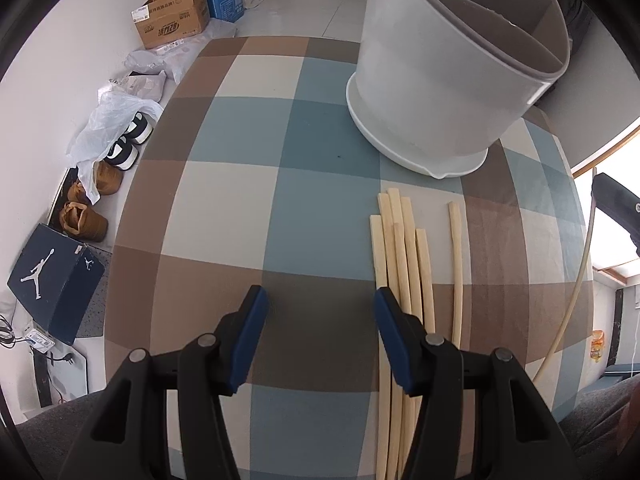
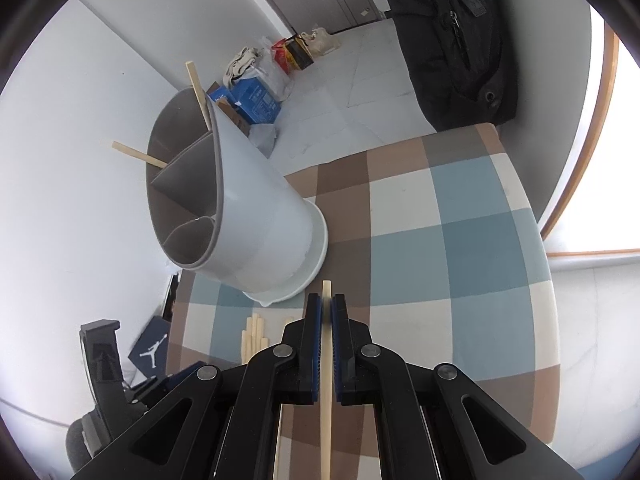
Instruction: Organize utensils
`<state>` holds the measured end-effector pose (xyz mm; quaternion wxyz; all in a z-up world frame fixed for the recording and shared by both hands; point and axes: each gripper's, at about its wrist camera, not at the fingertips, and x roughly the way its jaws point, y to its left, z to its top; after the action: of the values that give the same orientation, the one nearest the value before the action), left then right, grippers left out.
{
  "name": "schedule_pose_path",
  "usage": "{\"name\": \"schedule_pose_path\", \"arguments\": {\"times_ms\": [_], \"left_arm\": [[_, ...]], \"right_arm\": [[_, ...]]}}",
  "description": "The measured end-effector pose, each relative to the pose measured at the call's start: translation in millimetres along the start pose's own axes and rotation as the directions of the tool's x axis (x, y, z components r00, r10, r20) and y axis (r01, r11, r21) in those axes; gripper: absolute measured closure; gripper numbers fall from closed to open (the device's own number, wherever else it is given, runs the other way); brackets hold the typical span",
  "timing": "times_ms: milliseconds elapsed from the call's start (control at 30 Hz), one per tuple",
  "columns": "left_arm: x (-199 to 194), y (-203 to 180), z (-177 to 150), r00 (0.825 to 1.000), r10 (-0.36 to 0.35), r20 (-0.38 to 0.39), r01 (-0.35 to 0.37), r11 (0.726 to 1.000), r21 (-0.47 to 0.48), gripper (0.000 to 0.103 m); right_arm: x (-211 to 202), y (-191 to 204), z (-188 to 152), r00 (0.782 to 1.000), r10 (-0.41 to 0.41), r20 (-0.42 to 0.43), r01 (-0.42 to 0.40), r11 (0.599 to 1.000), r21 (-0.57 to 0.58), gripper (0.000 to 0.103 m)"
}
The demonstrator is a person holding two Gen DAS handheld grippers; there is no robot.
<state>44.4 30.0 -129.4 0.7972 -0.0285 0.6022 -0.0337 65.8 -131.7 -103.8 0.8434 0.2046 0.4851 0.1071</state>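
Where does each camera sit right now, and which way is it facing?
Left wrist: on the left hand-held gripper, looking steeply down at the checked tablecloth, loose chopsticks and utensil holder; its open fingers show, nothing between them.
Right wrist: on the right hand-held gripper, tilted down toward the holder; its fingers, shut on one chopstick, show, with the left gripper at lower left.
Shared: holder, loose chopsticks, tablecloth.
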Motion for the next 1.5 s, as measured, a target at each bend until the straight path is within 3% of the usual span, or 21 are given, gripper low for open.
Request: {"name": "schedule_pose_path", "arguments": {"times_ms": [300,733,867,1000,1100,1400,1500], "left_arm": [[-3,-5,-2,0.998,-0.058,-0.016,0.057,0.998,-0.038,0.053],[-2,-6,0,0.999,0.032,-0.026,-0.031,0.999,0.029,0.052],[-12,-6,2,0.998,-0.067,-0.009,0.067,0.998,-0.018,0.052],[-2,-20,1,0.999,-0.023,-0.035,0.024,0.999,0.042,0.051],[-1,-12,1,0.999,-0.039,-0.032,0.04,0.999,0.014,0.052],[-4,-5,0,0.999,0.031,-0.027,-0.03,0.999,0.029,0.051],[-4,-5,3,0.999,0.002,-0.046,-0.001,1.0,0.003,0.051]], "right_arm": [[-5,-2,0,1.0,0.013,0.008,-0.013,1.0,0.007,0.099],[-3,1,-1,1.0,0.014,0.001,-0.014,1.0,0.0,0.099],[-2,2,-1,1.0,0.015,0.0,-0.015,1.0,0.004,0.099],[-2,2,-1,1.0,0.017,0.002,-0.017,1.0,0.0,0.099],[-1,2,-2,1.0,0.017,-0.002,-0.017,1.0,-0.001,0.099],[-1,3,-1,1.0,0.024,-0.008,-0.024,1.0,0.0,0.099],[-1,4,-1,1.0,0.027,-0.01,-0.027,1.0,-0.003,0.099]]}}
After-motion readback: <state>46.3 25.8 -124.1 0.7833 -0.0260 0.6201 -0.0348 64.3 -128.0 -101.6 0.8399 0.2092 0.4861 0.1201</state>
